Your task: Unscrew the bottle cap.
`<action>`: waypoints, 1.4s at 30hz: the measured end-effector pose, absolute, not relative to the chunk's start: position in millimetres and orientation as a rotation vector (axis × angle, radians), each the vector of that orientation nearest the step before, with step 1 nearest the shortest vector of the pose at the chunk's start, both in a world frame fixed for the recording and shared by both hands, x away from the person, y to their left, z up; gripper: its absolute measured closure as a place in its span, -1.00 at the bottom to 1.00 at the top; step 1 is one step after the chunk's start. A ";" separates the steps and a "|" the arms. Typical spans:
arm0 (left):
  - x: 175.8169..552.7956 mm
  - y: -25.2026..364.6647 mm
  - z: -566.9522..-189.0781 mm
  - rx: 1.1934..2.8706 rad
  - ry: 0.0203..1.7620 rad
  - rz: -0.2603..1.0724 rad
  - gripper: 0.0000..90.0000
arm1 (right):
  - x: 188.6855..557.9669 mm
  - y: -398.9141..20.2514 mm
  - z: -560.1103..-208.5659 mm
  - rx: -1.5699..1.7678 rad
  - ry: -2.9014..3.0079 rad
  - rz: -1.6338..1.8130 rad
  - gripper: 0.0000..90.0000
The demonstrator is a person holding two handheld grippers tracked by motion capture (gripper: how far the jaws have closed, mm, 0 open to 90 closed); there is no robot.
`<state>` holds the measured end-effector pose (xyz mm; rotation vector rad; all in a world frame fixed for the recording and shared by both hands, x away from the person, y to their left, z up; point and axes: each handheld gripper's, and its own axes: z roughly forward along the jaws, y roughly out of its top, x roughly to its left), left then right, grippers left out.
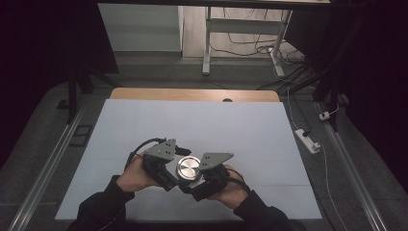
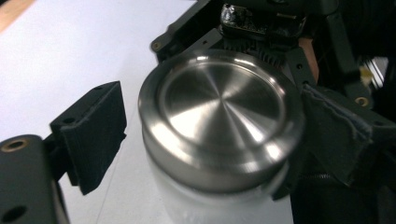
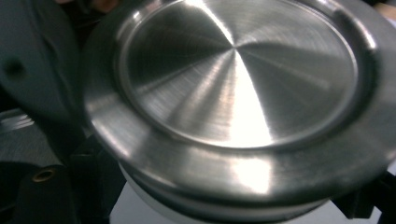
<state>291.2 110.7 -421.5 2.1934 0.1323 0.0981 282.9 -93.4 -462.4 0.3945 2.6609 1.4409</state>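
- steel-lidded jar (image 1: pixel 188 168) sits low over the white table cover (image 1: pixel 192 125), between both grippers.
- right gripper (image 1: pixel 208 179) clamped on the jar's body.
- left gripper (image 1: pixel 169 169) released, its pads (image 2: pixel 91 135) apart from the lid (image 2: pixel 219 116).

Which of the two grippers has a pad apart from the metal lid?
The left gripper: its pad stands clear of the metal lid, whereas the right gripper holds the jar.

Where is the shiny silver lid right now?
In the high view, the silver lid sits atop a white jar near the table's front edge, between the left gripper and right gripper.
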 end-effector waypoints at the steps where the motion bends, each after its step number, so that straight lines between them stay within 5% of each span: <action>1: 290.6 109.7 -422.0 2.197 0.116 0.097 -0.74 | 281.4 -92.0 -462.8 0.384 2.668 1.437 -0.68; 7: 287.5 105.9 -423.1 2.180 0.157 0.143 -0.57 | 282.1 -91.4 -464.0 0.406 2.666 1.426 -0.68; 17: 283.6 103.1 -417.3 2.096 0.300 0.225 -0.56 | 288.6 -96.9 -463.6 0.511 2.619 1.421 -0.68; 42: 281.1 127.4 -411.6 2.072 0.349 0.270 -0.56 | 295.9 -106.4 -463.1 0.563 2.572 1.411 -0.68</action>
